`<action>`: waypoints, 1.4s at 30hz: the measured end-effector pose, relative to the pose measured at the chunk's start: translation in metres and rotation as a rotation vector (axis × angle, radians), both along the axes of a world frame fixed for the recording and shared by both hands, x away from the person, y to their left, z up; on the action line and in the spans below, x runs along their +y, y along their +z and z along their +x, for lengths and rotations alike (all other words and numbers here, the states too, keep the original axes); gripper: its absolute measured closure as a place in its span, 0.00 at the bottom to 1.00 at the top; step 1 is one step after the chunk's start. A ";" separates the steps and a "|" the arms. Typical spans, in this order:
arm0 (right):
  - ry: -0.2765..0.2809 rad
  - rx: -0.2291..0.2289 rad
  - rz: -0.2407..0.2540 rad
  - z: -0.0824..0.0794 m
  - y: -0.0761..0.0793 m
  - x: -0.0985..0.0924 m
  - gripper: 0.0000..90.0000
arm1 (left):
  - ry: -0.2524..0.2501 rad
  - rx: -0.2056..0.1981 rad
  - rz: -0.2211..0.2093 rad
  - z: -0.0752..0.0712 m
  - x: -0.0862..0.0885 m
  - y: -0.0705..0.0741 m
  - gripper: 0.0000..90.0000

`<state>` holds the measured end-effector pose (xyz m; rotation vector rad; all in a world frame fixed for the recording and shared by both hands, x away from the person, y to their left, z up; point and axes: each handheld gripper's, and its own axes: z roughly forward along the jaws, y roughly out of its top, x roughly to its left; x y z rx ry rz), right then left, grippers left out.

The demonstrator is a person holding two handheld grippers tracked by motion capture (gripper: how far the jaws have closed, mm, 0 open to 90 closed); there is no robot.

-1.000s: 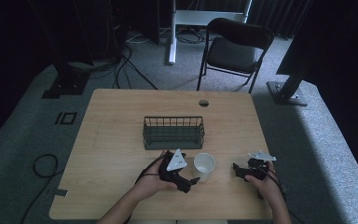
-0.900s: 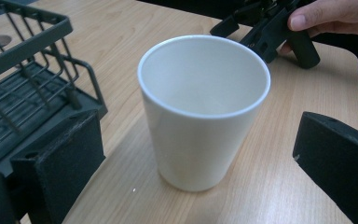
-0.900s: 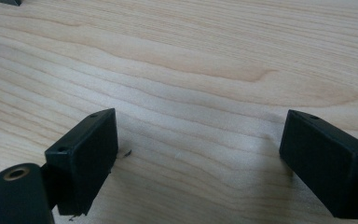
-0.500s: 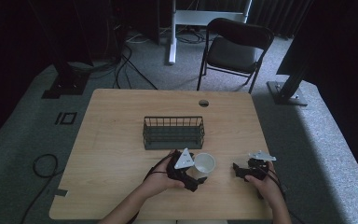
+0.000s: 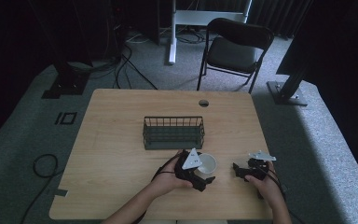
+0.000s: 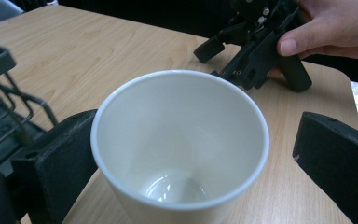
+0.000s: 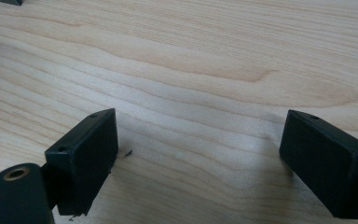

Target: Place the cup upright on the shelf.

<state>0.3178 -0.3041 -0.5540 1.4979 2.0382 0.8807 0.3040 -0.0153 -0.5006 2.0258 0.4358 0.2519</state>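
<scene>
A white empty cup (image 5: 209, 164) stands upright on the wooden table (image 5: 121, 140), just in front of the wire basket (image 5: 173, 132). My left gripper (image 5: 205, 171) is open and straddles the cup. In the left gripper view the cup (image 6: 177, 149) sits between the jaws: the left jaw is against its side and the right jaw stands apart from it. My right gripper (image 5: 239, 171) rests low on the table to the right of the cup, held by a hand. Its jaws are wide open over bare wood (image 7: 205, 154) with nothing between them. That gripper (image 6: 256, 46) also appears beyond the cup.
The dark wire basket (image 6: 0, 93) sits mid-table, close behind the left gripper. A round cable hole (image 5: 203, 102) marks the table's far edge. A folding chair (image 5: 233, 49) and equipment stands lie beyond the table.
My left gripper has slid right, from beside the cup to around it. The right gripper has stayed put.
</scene>
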 end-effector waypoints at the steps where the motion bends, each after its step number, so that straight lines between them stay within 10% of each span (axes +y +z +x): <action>1: 0.000 0.000 0.000 0.000 0.000 0.000 0.12 | 0.000 0.000 0.000 0.000 0.000 0.000 0.02; 20: 0.000 0.000 0.000 0.000 0.000 0.000 0.12 | 0.051 -0.023 0.021 0.007 -0.008 -0.002 0.22; 42: 0.000 0.000 0.000 0.000 0.000 0.000 0.12 | 0.045 -0.059 -0.039 0.004 0.010 0.040 0.22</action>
